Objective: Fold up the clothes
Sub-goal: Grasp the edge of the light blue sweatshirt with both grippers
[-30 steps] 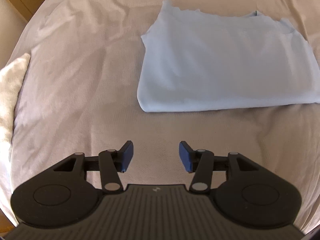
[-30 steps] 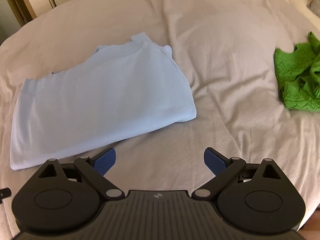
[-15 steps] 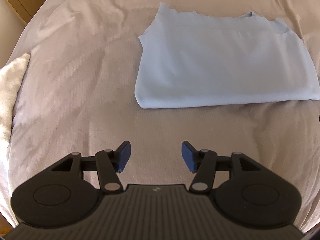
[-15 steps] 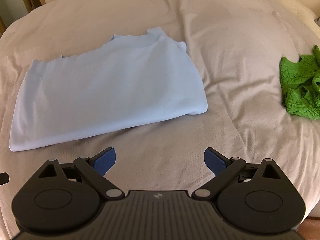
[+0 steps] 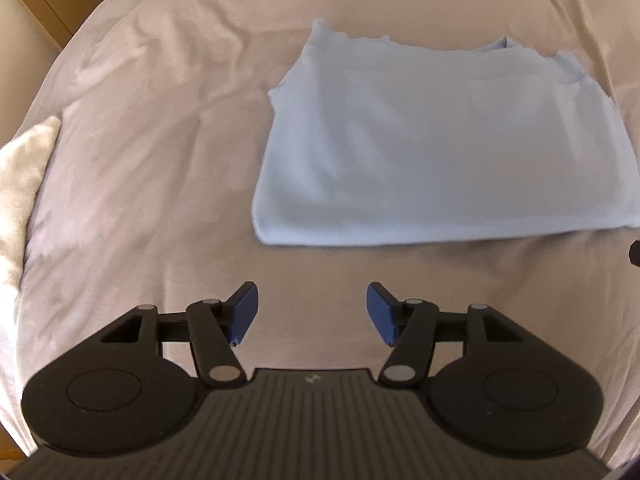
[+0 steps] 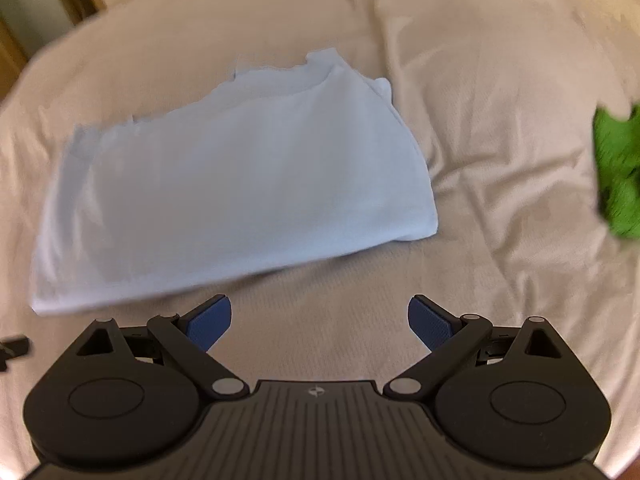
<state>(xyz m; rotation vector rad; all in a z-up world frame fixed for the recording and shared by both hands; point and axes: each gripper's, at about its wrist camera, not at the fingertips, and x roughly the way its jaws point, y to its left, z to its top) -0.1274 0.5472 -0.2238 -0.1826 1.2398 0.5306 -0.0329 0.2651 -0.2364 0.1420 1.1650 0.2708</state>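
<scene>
Far left: a fluffy white cloth [image 5: 20, 188] is lying at the edge of the beige bedspread [image 5: 152, 128], well apart from everything else.
Left gripper: the left gripper [image 5: 311, 312] is hovering over bare bedspread, its blue-padded jaws opening with nothing between them.
Task garment: the pale blue folded shirt [image 5: 440, 148] is lying flat in the middle of the bed, its long folded edge facing both grippers, its uneven hems on the far side.
Right gripper: the right gripper [image 6: 319, 322] is hanging just short of the shirt's near edge, jaws wide apart and empty.
Far right: a crumpled green knitted garment [image 6: 618, 172] is waiting, well apart from the shirt.
Step in hand: judging by the layout, both grippers are lining up for another fold.
Next move: each gripper probably needs to pinch one end of the shirt's near edge, catching all layers.
</scene>
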